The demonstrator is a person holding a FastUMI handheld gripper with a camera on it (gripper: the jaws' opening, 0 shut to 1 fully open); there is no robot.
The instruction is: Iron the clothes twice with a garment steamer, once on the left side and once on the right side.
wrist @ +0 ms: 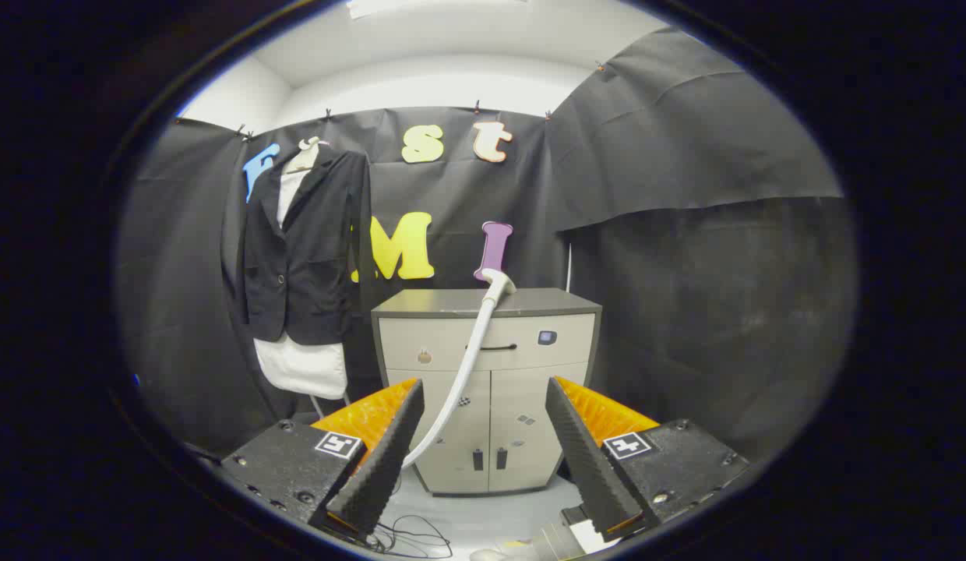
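Jaws of the gripper [483, 436] held open and empty, white hose-fed garment steamer head [498, 282] left ungrasped atop grey cabinet [483, 312], black hanging jacket [304, 249] judged unironed.

Steamer [497, 282] on cabinet [487, 389], jacket [304, 249] left.

The tool [483, 444] gapes wide before a cabinet [487, 389], where a garment steamer [495, 284] rests; a black blazer [304, 249] hangs nearby.

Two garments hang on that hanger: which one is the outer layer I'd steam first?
The dark jacket, buttoned over the white garment that shows at its collar and below its hem. The gripper is open.
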